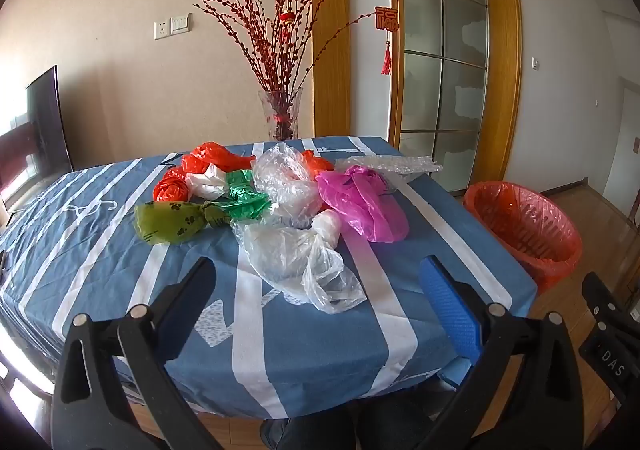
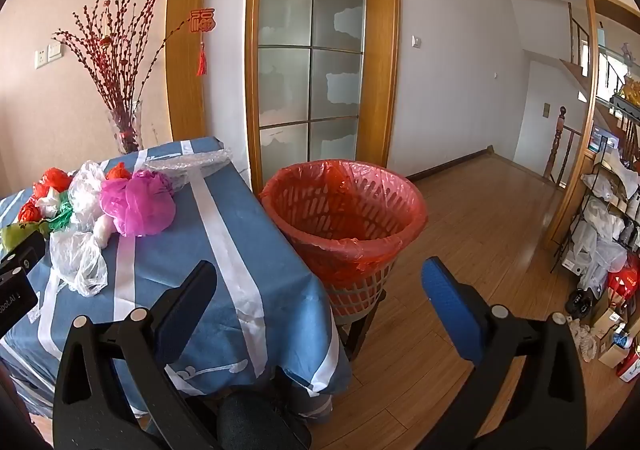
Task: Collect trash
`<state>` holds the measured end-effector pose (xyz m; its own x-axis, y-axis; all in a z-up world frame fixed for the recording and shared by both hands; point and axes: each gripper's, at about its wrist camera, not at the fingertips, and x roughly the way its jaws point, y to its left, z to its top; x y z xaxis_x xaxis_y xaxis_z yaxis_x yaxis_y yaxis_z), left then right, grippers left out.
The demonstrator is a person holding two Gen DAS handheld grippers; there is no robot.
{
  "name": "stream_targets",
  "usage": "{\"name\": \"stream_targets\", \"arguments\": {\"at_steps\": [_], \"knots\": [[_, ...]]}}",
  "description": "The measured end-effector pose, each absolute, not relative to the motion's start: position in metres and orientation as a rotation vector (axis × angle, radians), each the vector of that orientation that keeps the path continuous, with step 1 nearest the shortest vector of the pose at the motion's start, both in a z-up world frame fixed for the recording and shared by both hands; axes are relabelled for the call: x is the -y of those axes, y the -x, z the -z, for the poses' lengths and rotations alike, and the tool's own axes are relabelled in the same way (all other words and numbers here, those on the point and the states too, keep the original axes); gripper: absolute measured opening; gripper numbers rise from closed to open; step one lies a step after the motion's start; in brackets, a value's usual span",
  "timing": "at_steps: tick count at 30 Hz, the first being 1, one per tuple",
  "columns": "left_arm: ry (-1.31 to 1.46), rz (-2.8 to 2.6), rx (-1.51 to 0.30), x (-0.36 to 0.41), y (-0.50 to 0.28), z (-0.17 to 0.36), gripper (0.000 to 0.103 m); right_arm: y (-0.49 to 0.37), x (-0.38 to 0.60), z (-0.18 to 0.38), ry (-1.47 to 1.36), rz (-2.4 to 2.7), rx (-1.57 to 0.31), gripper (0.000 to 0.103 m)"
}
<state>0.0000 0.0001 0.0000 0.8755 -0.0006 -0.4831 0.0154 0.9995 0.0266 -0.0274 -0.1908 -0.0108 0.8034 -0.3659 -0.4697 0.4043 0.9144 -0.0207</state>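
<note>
Both your wrist views look forward along wide-spread tongs, from the near edge of the surface.

Your left tongs (image 1: 316, 290) face the bag pile (image 1: 276, 198) close ahead, with the bin (image 1: 524, 226) off to their right. Your right tongs (image 2: 320, 290) face that bin (image 2: 344, 218) just ahead, the pile (image 2: 100, 206) to their left; both views share pile, bin, and vase.

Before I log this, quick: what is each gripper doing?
Left gripper: open, holding nothing.
Right gripper: open, holding nothing.
</note>
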Motion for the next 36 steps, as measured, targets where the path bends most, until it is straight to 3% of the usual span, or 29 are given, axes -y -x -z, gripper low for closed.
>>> {"name": "stream_targets", "arguments": {"at_steps": [36], "knots": [[-0.031,0.006,-0.512,0.0003,0.0036,0.0002,0.099,0.0254,0.1894,0.0124,-0.078,0.413,-0.489,0.101]]}}
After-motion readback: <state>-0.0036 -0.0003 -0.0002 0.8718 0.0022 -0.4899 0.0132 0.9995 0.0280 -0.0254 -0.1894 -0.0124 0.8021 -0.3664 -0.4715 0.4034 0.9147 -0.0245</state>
